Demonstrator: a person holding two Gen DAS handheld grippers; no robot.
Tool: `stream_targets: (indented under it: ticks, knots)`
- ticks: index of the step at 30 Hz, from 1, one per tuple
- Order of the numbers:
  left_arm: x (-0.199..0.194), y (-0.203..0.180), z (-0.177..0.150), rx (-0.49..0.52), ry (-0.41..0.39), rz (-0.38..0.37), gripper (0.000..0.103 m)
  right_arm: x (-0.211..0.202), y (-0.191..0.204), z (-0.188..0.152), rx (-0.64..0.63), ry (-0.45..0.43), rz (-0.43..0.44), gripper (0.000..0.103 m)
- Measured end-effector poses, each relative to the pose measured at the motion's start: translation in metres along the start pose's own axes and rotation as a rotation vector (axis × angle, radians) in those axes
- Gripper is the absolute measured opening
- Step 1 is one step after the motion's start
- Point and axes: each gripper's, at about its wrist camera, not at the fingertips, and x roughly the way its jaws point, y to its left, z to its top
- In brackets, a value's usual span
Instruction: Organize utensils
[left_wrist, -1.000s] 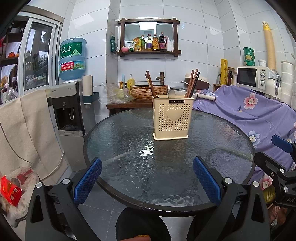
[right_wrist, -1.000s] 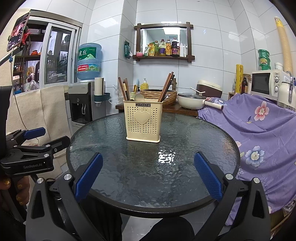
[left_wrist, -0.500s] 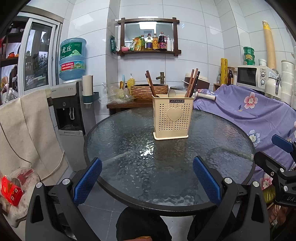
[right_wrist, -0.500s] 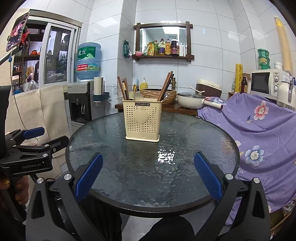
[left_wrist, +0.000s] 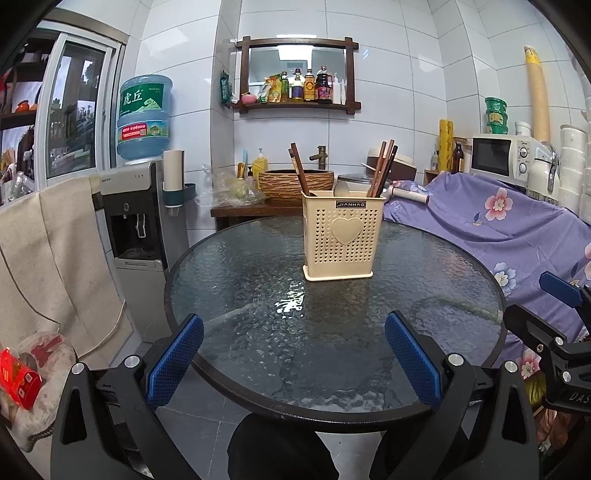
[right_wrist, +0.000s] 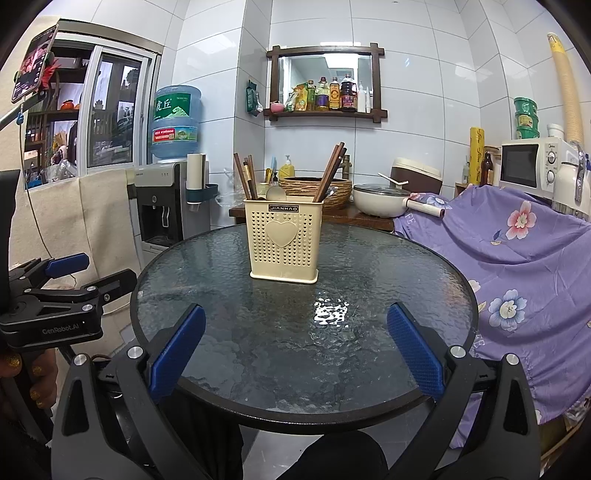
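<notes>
A cream perforated utensil holder (left_wrist: 341, 238) (right_wrist: 283, 242) with a heart on its front stands upright near the middle of the round glass table (left_wrist: 258, 280) (right_wrist: 369, 288). Dark wooden chopsticks (left_wrist: 382, 168) (right_wrist: 330, 171) lean out of it on both sides, and a pale spoon (right_wrist: 275, 192) pokes up between them. My left gripper (left_wrist: 293, 360) hovers open over the table's near edge, nothing between its blue pads. My right gripper (right_wrist: 295, 354) is likewise open and empty at the near edge. Each gripper shows in the other's view at the side.
A water dispenser (left_wrist: 142, 218) and a draped cloth (left_wrist: 55, 254) stand left of the table. A purple flowered cover (right_wrist: 517, 251) lies to the right, with a microwave (right_wrist: 532, 166) behind. A counter with a woven basket (left_wrist: 295, 181) and a pot (right_wrist: 380, 201) sits behind.
Both views have shifted only slightly; the holder sits a touch differently in frame. Nothing was gripped or released, and both grippers stay open.
</notes>
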Motion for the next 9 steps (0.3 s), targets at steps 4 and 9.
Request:
stream_targets:
  ticks: [4, 9]
  knots:
    - [0.0003, -0.0031, 0.0000, 0.018, 0.007, 0.001, 0.097, -0.0007, -0.0001, -0.0005, -0.002, 0.000, 0.001, 0.097]
    - [-0.0002, -0.0055, -0.0011, 0.018, 0.000, -0.001, 0.097, -0.0018, -0.0007, 0.0010, -0.002, -0.001, -0.001, 0.097]
